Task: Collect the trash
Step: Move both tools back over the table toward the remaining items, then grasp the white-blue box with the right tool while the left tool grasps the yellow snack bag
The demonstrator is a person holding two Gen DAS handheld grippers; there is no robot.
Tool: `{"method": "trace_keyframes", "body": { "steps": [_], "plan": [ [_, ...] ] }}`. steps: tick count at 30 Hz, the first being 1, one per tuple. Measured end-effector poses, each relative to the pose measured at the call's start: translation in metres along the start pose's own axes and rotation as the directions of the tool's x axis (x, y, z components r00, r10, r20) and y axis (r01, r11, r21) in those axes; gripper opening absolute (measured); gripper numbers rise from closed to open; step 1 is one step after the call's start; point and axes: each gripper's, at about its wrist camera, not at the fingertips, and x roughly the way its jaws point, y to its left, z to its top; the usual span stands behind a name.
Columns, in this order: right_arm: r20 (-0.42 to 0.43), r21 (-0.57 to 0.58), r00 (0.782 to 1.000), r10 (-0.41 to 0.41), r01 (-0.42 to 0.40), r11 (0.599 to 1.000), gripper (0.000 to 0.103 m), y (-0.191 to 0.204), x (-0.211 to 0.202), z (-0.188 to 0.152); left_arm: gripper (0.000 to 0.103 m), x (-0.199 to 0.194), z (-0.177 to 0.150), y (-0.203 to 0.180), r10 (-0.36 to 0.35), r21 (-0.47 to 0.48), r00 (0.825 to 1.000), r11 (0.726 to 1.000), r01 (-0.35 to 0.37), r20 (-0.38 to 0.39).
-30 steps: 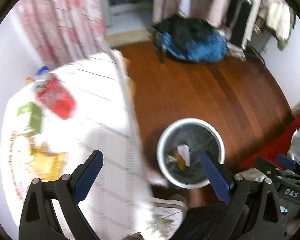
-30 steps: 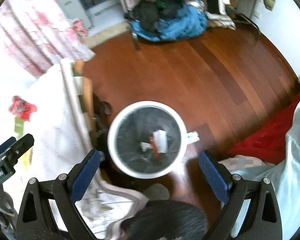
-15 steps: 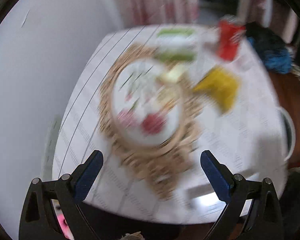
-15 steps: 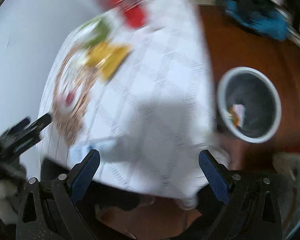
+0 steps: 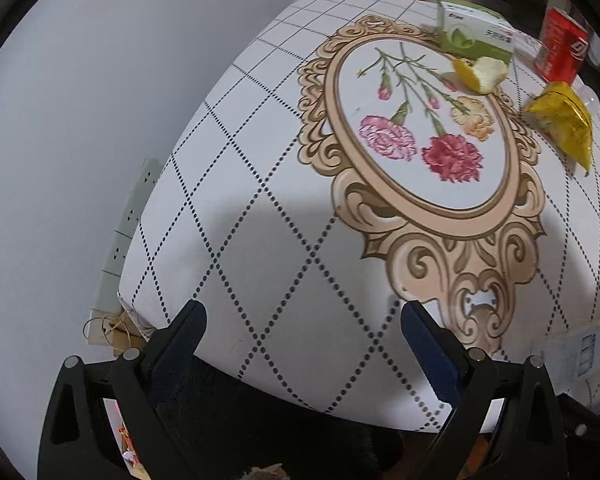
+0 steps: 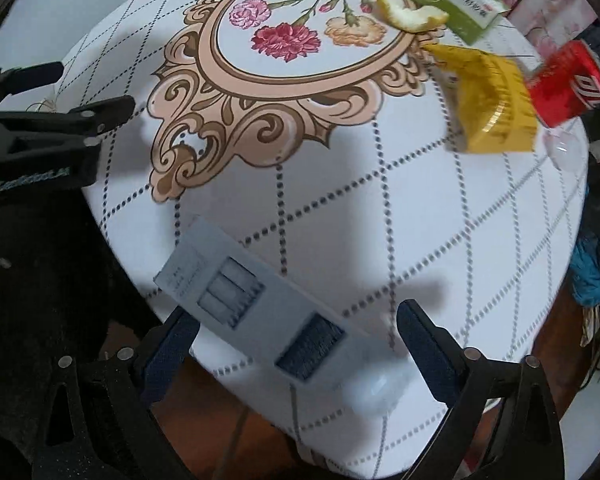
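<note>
At the table's near edge a flat tube lies between the spread, empty right gripper; closing carelessly could nudge it overboard. The left gripper, also spread, hovers beside. Peel, yellow wrapper and can crowd the far edge.

Left tongs body: blurred "GenRobot.AI"

I see the tube lying at the table's near edge, between my right gripper's spread fingers. At the far end — box, peel before it, packet and can (rightmost) beside.
</note>
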Motion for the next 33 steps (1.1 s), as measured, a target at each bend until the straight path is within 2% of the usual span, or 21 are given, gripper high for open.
{"method": "trace_keyframes", "body": {
  "steps": [1,3,4,5,7,9,13,17,19,23,25,27,33],
  "plan": [
    [0.001,0.014,1.000,0.018,-0.018,1.000,0.085,-0.002,0.001,0.001,0.100,0.001,0.000,0.002,-0.002,-0.004,1.000,1.000,0.002,0.000],
    [0.018,0.064,1.000,0.014,-0.015,0.998,0.070,-0.011,-0.003,0.002,0.100,0.001,0.002,0.002,-0.003,-0.006,1.000,1.000,0.003,0.000],
    [0.033,0.097,0.999,0.012,-0.015,0.995,0.054,-0.018,-0.007,0.001,0.100,0.002,0.004,0.002,-0.006,-0.006,1.000,1.000,0.006,0.002],
    [0.044,0.136,0.999,0.023,-0.028,0.990,0.044,-0.028,-0.009,0.000,0.100,0.003,0.005,0.000,-0.009,-0.005,1.000,1.000,0.009,0.002],
    [0.073,0.278,0.993,0.092,-0.109,0.954,0.042,-0.058,-0.011,-0.007,0.100,0.005,0.013,-0.008,-0.025,0.003,1.000,1.000,0.025,0.000],
    [0.102,0.403,0.990,0.101,-0.134,0.905,0.041,-0.089,-0.013,-0.018,0.100,0.004,0.023,-0.019,-0.042,0.019,0.999,0.999,0.042,0.003],
    [0.173,0.638,0.981,0.082,-0.175,0.750,0.041,-0.158,-0.017,-0.044,0.100,-0.010,0.051,-0.054,-0.117,0.062,0.992,0.991,0.114,0.038],
    [0.202,0.735,0.978,0.059,-0.192,0.650,0.041,-0.207,-0.019,-0.062,0.100,-0.035,0.087,-0.100,-0.248,0.129,0.966,0.963,0.237,0.072],
    [0.202,0.748,0.978,0.053,-0.188,0.637,0.041,-0.219,-0.020,-0.062,0.100,-0.047,0.105,-0.128,-0.303,0.202,0.949,0.938,0.282,0.082],
    [0.202,0.759,0.978,0.052,-0.189,0.623,0.041,-0.236,-0.016,-0.053,0.100,-0.049,0.130,-0.176,-0.351,0.345,0.935,0.884,0.317,0.042],
    [0.203,0.765,0.978,0.053,-0.191,0.615,0.041,-0.243,-0.018,-0.053,0.099,-0.038,0.142,-0.195,-0.354,0.404,0.935,0.856,0.323,0.000],
    [0.199,0.768,0.979,0.049,-0.187,0.612,0.040,-0.248,-0.018,-0.048,0.099,-0.032,0.145,-0.210,-0.348,0.434,0.937,0.839,0.328,-0.036],
    [0.183,0.779,0.982,0.047,-0.174,0.602,0.040,-0.255,-0.004,-0.050,0.099,-0.010,0.147,-0.230,-0.320,0.480,0.944,0.817,0.320,-0.085]
  ]
}}
